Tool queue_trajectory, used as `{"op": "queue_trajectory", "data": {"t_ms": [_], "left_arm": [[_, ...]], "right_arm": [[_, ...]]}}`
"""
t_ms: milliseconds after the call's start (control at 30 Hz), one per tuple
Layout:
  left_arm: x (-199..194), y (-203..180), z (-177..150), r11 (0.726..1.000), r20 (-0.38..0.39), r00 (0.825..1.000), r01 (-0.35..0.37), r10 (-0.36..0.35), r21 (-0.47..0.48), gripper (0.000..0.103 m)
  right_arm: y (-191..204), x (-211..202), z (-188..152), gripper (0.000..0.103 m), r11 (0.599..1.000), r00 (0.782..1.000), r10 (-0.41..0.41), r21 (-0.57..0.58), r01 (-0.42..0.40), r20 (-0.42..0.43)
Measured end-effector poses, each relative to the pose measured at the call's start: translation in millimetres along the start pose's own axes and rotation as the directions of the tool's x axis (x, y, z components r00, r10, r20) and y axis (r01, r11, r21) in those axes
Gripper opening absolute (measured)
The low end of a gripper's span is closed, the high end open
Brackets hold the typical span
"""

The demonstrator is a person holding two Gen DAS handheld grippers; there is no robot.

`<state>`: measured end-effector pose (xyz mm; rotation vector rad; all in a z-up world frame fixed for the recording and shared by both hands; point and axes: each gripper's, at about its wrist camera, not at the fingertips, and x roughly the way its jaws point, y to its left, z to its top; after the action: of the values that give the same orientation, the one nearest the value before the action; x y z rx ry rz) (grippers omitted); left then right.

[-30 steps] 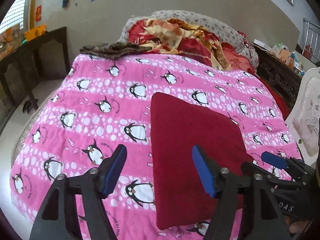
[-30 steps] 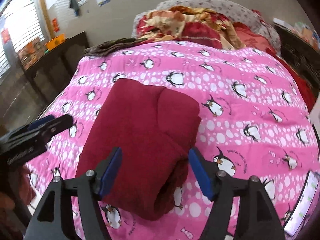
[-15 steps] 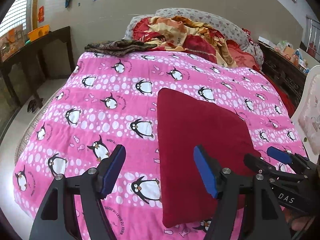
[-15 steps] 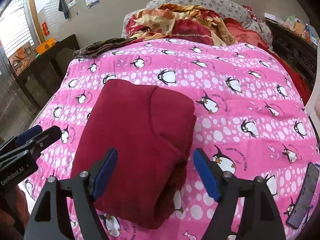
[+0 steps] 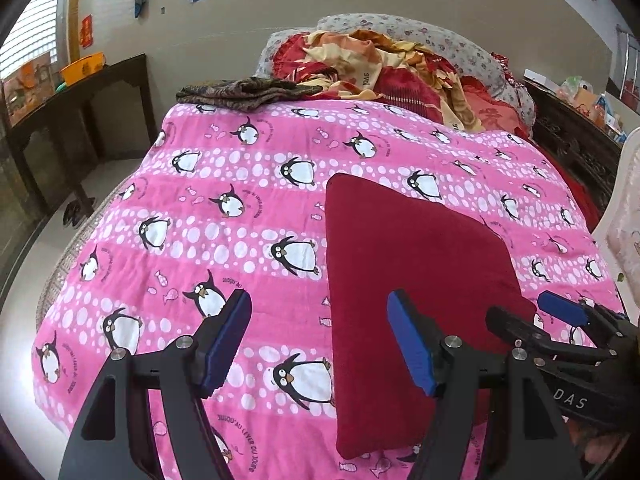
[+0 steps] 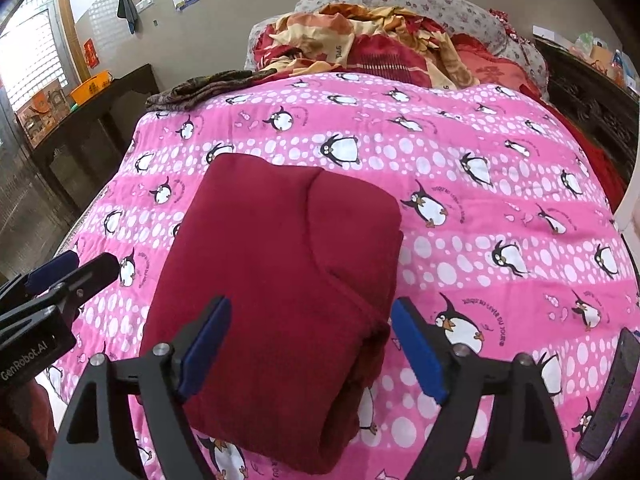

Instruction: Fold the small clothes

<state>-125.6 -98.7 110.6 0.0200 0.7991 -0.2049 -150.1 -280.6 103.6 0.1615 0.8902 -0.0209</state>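
Observation:
A dark red garment point(image 5: 404, 280) lies folded into a thick rectangle on the pink penguin bedspread point(image 5: 240, 208); it also shows in the right wrist view point(image 6: 280, 272), with its folded layers at the near right edge. My left gripper point(image 5: 318, 344) is open and empty, held above the bedspread just left of the garment's near edge. My right gripper point(image 6: 310, 348) is open and empty, held above the garment's near end. Each gripper shows at the edge of the other's view.
A rumpled red and yellow quilt point(image 5: 384, 68) and a pillow lie at the bed's head. A dark patterned cloth point(image 5: 240, 92) lies at the far left corner. A dark wooden table point(image 5: 60, 108) stands left of the bed. A phone point(image 6: 612, 392) lies at the near right.
Both grippers have drawn back and up from the folded garment, so more of the bed shows. The garment has stayed in place. Both stay open.

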Motion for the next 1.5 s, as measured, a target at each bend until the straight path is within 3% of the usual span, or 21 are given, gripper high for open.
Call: {"op": "queue_trajectory", "data": {"t_ms": [1500], "left_arm": [[19,-16,0,0.996,-0.026,0.999,-0.037,0.039,0.079,0.051]], "right_arm": [[-14,17,2,0.086,0.999,1.000,-0.002,0.046,0.003,-0.029]]}}
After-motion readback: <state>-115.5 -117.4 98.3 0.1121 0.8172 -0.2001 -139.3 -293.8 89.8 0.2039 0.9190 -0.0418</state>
